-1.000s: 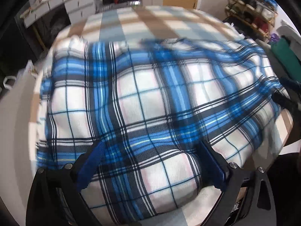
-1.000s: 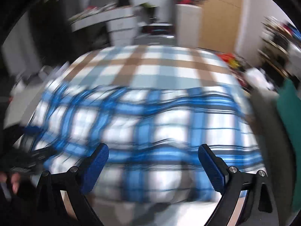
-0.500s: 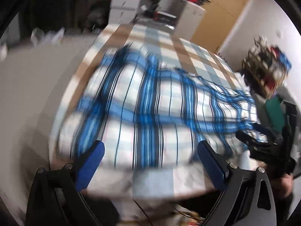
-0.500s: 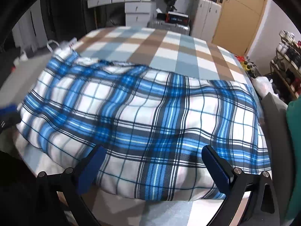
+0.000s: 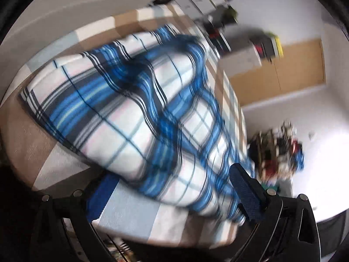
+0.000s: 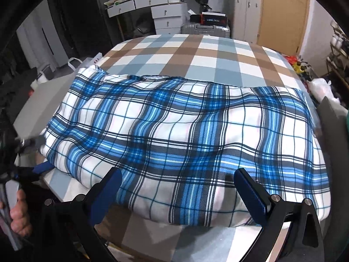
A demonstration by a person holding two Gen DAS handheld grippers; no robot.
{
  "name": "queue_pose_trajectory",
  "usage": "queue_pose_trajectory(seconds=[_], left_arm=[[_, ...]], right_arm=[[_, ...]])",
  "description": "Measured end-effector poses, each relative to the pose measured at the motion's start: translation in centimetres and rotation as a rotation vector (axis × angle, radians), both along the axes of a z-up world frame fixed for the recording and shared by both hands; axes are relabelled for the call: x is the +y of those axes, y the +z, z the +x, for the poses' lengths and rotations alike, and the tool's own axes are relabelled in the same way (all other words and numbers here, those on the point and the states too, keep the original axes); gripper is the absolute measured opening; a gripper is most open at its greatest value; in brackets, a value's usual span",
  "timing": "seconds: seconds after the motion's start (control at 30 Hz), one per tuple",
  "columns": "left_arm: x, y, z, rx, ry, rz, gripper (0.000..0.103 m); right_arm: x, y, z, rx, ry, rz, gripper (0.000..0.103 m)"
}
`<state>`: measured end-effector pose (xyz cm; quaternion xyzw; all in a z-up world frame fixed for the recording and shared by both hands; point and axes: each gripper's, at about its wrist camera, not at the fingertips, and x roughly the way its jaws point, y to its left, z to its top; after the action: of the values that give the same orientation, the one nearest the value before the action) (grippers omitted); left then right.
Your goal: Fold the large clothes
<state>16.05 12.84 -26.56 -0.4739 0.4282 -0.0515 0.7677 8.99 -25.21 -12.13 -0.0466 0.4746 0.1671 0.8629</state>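
Blue plaid blanket [image 6: 185, 135] lies folded in a wide band across the near half of the bed [image 6: 196, 50], short of the far edge. Right hand-held gripper [image 6: 176, 187] hangs over its near edge, jaws wide apart, nothing between them. Left hand-held gripper [image 5: 172, 187], tilted and blurred, also gapes empty at the blanket's left end. Beyond the bed: white drawers [image 6: 165, 15], a suitcase [image 6: 205, 30], wooden doors [image 6: 283, 15].
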Motion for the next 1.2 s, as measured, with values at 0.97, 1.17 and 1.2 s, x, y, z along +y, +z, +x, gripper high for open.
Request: queue_pose_trajectory(seconds=[0.97,1.17,1.2], left_arm=[[-1.9,3.5,1.7,-0.219,0.095,0.301,0.002],[-8.8,10.0,3.5,-0.473,-0.098,0.541,0.001],[-10.6,11.0,3.7,-0.523,-0.147,0.578,0.001]], right_arm=[[-2.0,-0.4,1.6,0.056,-0.075,0.134,0.103],[-6.1,-0.9,3.2,0.135,-0.21,0.332,0.103],[-7.0,-0.8,3.2,0.134,-0.241,0.357,0.103]])
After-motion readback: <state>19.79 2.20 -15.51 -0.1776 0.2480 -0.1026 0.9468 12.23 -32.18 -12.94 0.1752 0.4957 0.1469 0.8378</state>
